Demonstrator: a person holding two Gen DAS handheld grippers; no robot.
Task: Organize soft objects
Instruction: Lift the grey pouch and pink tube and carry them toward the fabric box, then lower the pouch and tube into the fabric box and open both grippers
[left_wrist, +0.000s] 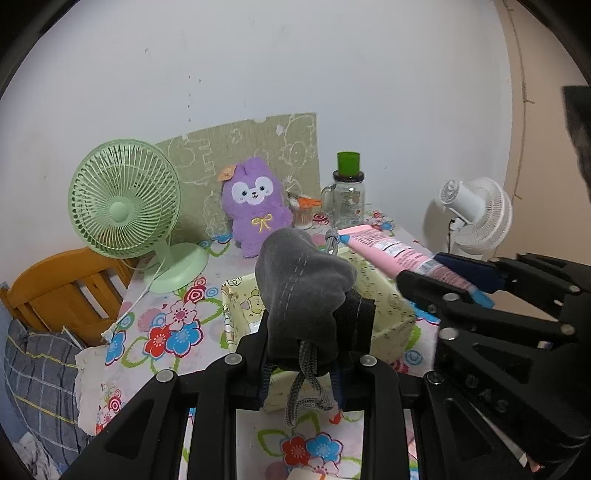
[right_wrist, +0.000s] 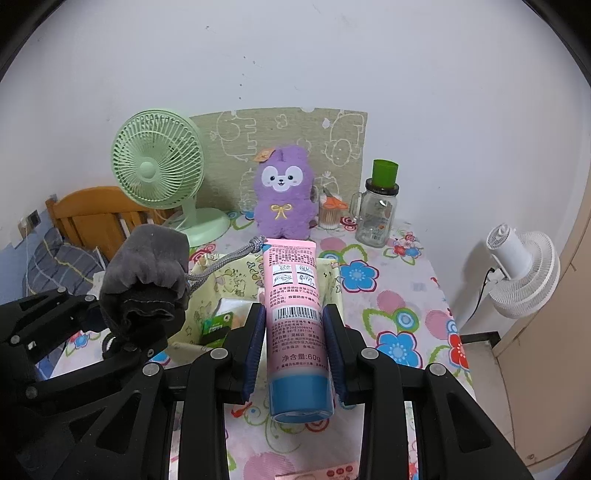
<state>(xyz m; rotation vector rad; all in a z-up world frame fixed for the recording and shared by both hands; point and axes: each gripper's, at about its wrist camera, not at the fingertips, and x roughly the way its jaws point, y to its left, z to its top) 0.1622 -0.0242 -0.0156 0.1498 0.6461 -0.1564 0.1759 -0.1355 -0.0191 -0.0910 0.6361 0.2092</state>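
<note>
The left gripper (left_wrist: 301, 354) is clamped tight on a grey drawstring pouch (left_wrist: 301, 291), a soft velvety bag gathered at its neck, with a braided grey cord (left_wrist: 306, 380) hanging below the black plastic fingers. The right gripper (right_wrist: 295, 354) holds a pink tube (right_wrist: 293, 295) between its blue-padded fingers; the tube is smooth and glossy, flat at the crimped end and round at its blue cap (right_wrist: 301, 397), which points toward the camera. Both objects hang above a pale yellow fabric box (left_wrist: 388, 314) with a cartoon print, open at the top; small packets lie inside it, though what they are is hard to make out.

The box sits on a table covered by a glossy floral cloth (right_wrist: 399, 306) in pink, blue and red. At the back stand a mint-green desk fan (right_wrist: 162, 173), a fluffy purple plush animal (right_wrist: 284, 199) with a yellow bow, a glass jar mug (right_wrist: 376, 214) with a green cap, and a green patterned mat (right_wrist: 332, 136) leaning on the plain white wall. A white fan (right_wrist: 524, 273) stands beside the table on one side, an orange wooden bed frame (right_wrist: 92, 214) with checked bedding on the other.

The tube's label carries a barcode, pictogram panels and Chinese print, including "净含量:60g".
</note>
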